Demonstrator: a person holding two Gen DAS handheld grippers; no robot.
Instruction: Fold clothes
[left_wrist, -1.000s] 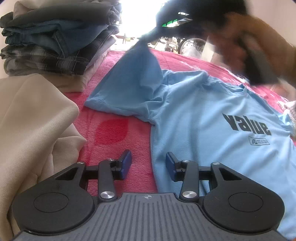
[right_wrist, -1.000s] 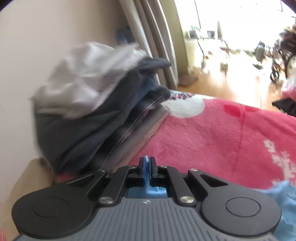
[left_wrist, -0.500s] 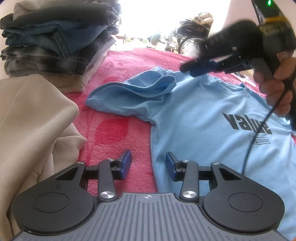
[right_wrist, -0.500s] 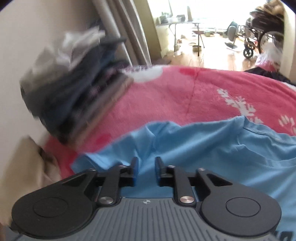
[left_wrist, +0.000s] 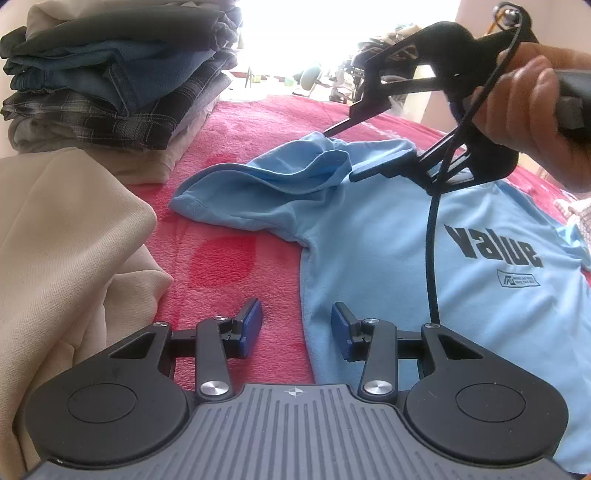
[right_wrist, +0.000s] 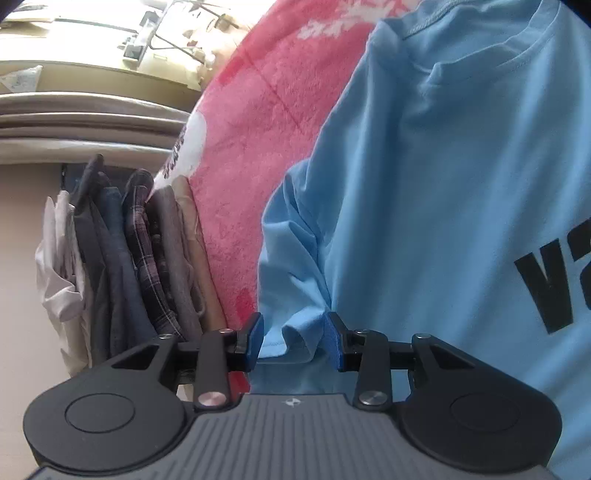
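Two grippers work over a blue T-shirt (left_wrist: 424, 266) spread flat on a pink blanket (left_wrist: 236, 155), print side up. Its sleeve (left_wrist: 280, 181) lies rumpled, folded back toward the chest. The right gripper (right_wrist: 293, 339) has its jaws opening, the sleeve's bunched edge between them but not pressed. The left gripper (left_wrist: 297, 328) hovers with jaws apart over the shirt's side edge, gripping nothing. A stack of folded clothes (left_wrist: 110, 77) sits beyond the sleeve.

- Setting: a home, probably a bedroom.
- Evidence: fleecy pink-red patterned blanket (left_wrist: 229, 155); stack of folded denim and plaid clothes (left_wrist: 110, 77); beige pleated curtains (right_wrist: 85, 125); overexposed doorway, seemingly a wheelchair beyond.
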